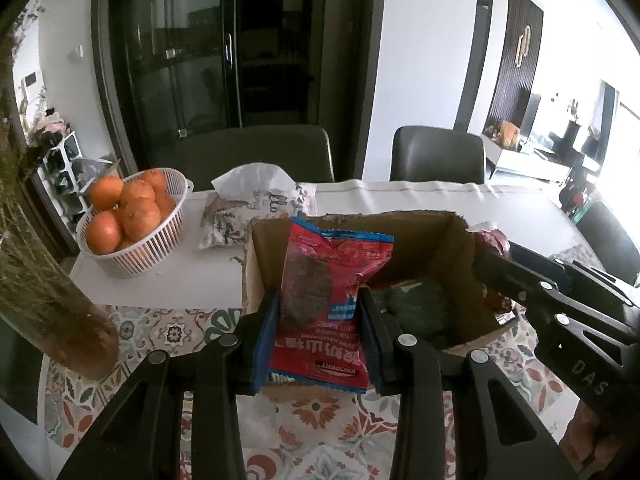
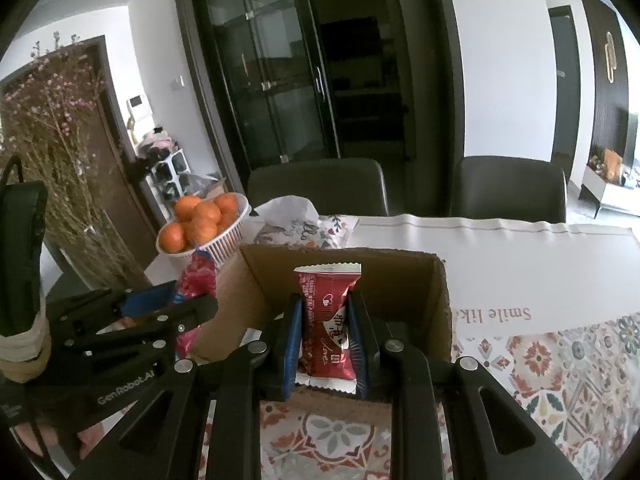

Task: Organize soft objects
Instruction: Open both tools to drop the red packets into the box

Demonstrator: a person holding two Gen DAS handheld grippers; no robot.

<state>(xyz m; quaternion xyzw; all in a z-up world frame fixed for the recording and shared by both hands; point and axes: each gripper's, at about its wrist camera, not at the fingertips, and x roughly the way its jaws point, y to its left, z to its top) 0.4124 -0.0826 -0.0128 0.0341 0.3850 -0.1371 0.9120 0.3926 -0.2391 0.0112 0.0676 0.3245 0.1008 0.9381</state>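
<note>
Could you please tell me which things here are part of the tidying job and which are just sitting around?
Job: red snack packet in left gripper; dark red packet in right gripper; cardboard box.
Bystanders: basket of oranges; tissue pack; dried flowers.

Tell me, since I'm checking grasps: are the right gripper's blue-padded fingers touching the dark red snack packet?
Touching. The right wrist view shows the right gripper with both blue pads pressed against the sides of the dark red snack packet, no gap visible.
</note>
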